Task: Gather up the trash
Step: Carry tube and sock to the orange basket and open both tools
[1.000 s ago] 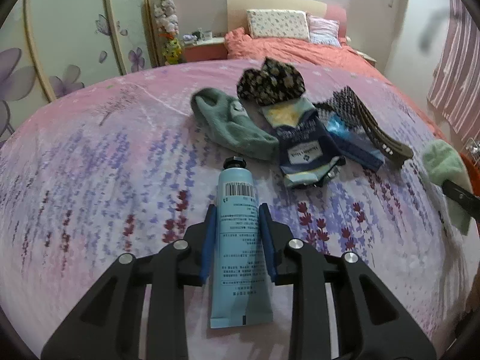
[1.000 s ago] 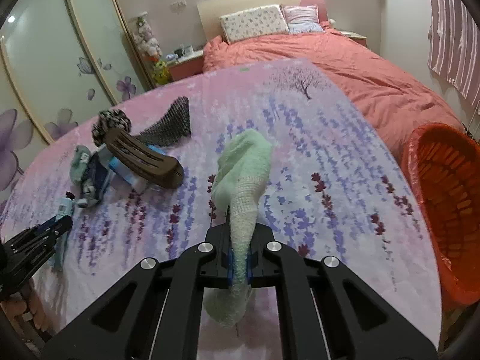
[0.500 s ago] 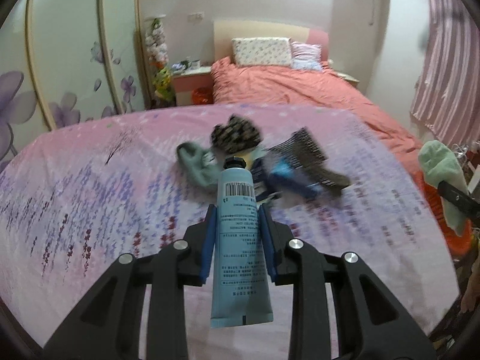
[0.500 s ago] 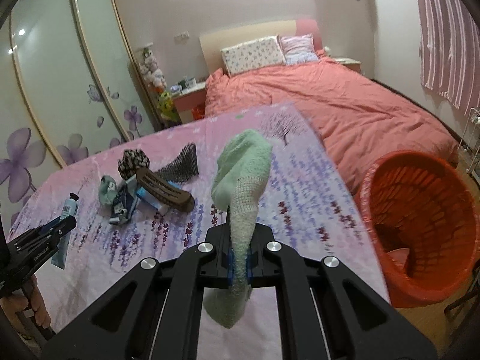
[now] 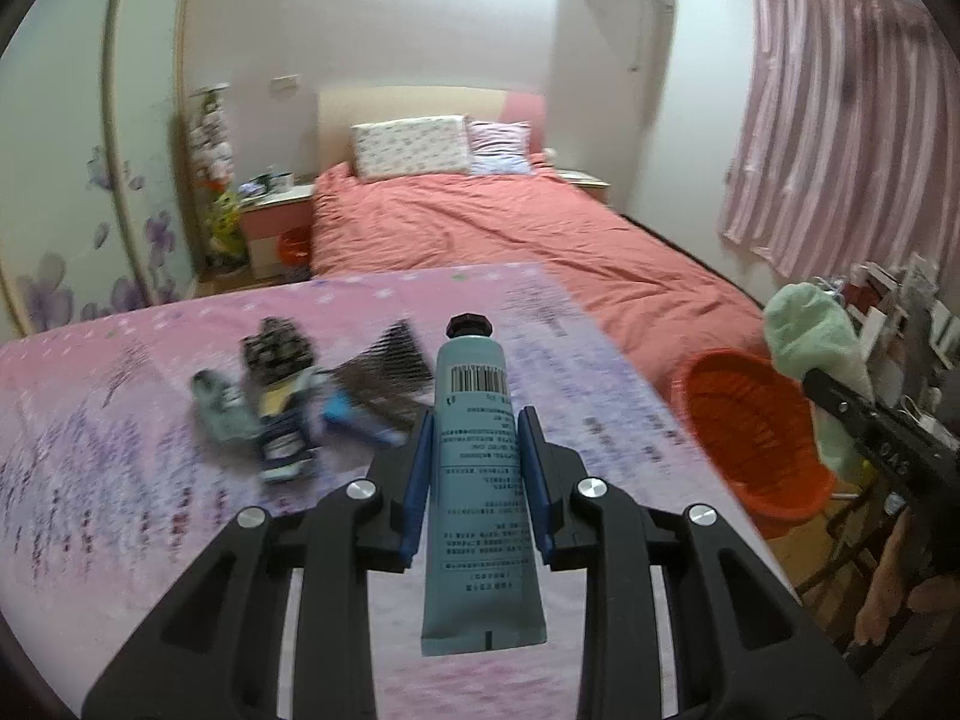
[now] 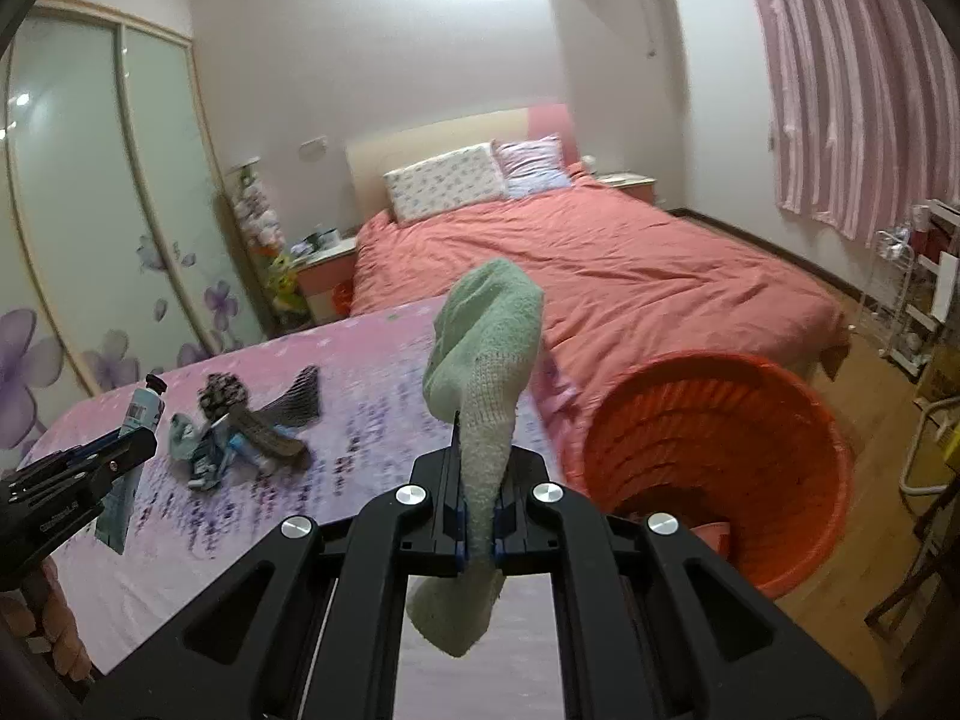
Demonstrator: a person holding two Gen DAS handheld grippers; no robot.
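My left gripper (image 5: 474, 468) is shut on a light blue tube (image 5: 477, 480) with a black cap and holds it up above the pink flowered table (image 5: 120, 480). My right gripper (image 6: 477, 516) is shut on a pale green sock (image 6: 483, 372) that hangs through the jaws. The orange basket (image 6: 720, 450) stands on the floor by the table's right edge, just right of the sock; it also shows in the left wrist view (image 5: 750, 420). The right gripper with the sock (image 5: 816, 348) shows at the far right of the left wrist view.
A pile of socks and small items (image 5: 312, 390) lies on the table, also in the right wrist view (image 6: 240, 432). Behind is a bed with a red cover (image 6: 600, 264), a wardrobe (image 6: 90, 210) at left, and a wire rack (image 6: 918, 288) at right.
Both grippers have lifted and swung right, away from the pile, with the tube and the sock still held. The orange basket is now closer and larger in both views.
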